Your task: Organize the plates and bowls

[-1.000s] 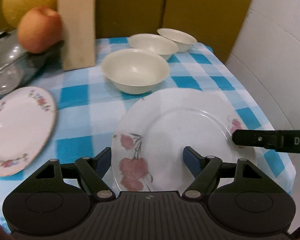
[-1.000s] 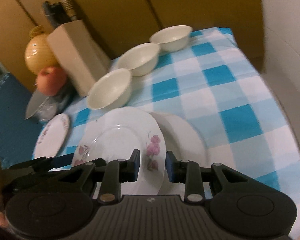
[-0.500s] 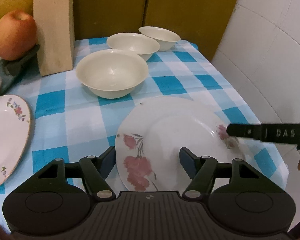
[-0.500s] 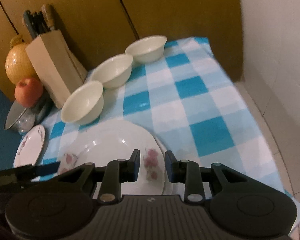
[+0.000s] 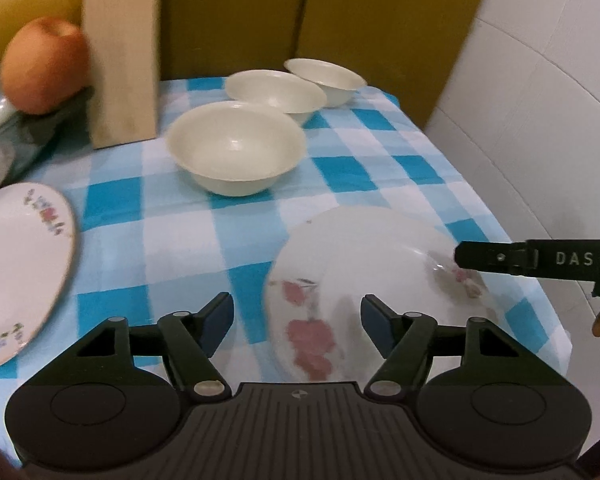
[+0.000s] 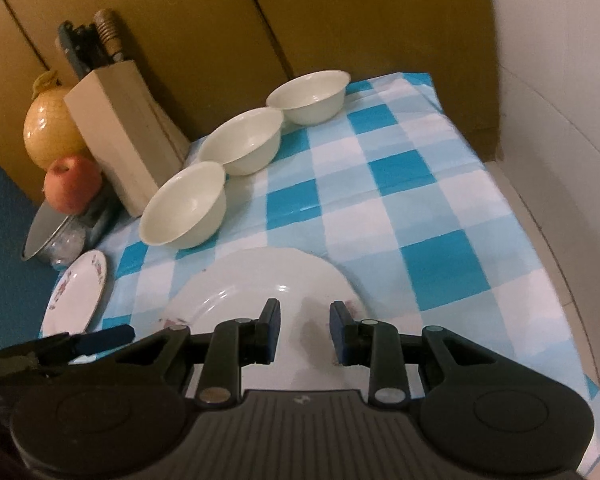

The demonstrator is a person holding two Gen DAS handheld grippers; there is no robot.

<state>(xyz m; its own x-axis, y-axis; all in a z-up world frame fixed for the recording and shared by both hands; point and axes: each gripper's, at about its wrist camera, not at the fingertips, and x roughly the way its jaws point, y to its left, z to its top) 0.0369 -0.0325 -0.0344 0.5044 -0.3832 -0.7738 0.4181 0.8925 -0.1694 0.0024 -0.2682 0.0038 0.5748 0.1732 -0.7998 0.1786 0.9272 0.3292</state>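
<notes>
A white plate with pink flowers lies low over the checked cloth at the near right. My right gripper is shut on its right rim, and one of its fingers reaches in over that rim in the left wrist view. My left gripper hovers at the plate's near left edge. Its jaws are opening and the pads touch nothing; its blue finger also shows in the right wrist view. Three cream bowls stand in a row toward the back. A small gold-rimmed flowered plate lies at the left.
A wooden knife block, an apple and a yellow round fruit crowd the back left beside a glass lid. A white wall runs close along the table's right edge. Brown panels close the back.
The flowered plate has come down from a tilt above a second white plate to nearly flat. The left gripper's fingers narrowed slightly. The right gripper's gap is unchanged.
</notes>
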